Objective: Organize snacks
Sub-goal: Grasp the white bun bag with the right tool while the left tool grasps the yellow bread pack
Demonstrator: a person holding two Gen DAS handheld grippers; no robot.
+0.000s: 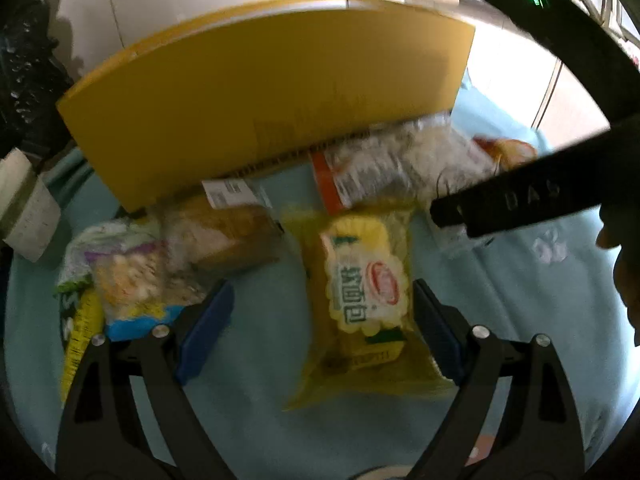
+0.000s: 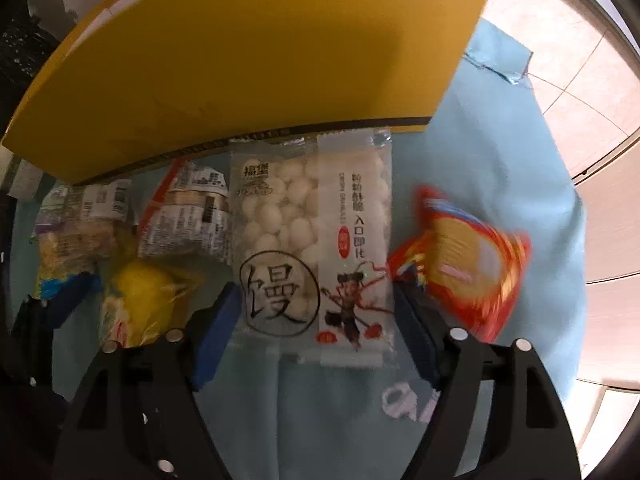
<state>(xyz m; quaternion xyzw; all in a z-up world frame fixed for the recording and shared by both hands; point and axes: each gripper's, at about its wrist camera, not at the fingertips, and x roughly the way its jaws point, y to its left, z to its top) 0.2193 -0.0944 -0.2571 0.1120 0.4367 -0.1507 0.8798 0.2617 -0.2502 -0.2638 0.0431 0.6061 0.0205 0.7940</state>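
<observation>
Several snack packets lie on a light blue cloth (image 1: 520,300) in front of a yellow cardboard box (image 1: 260,92). My left gripper (image 1: 320,320) is open, its blue pads either side of a yellow packet (image 1: 364,292). Left of it lie a brown bread packet (image 1: 228,236) and a colourful packet (image 1: 128,280). My right gripper (image 2: 316,328) is open around a clear packet of white balls (image 2: 308,240). A red and orange packet (image 2: 468,256) lies to its right, a yellow packet (image 2: 140,300) and a printed packet (image 2: 188,216) to its left. The right gripper's body (image 1: 540,196) shows in the left wrist view.
The yellow box (image 2: 240,60) stands close behind the packets. A white cup (image 1: 24,208) stands at the left edge. The cloth (image 2: 500,120) ends at the right over a tiled floor (image 2: 580,100). A dark object (image 1: 24,60) stands at the far left.
</observation>
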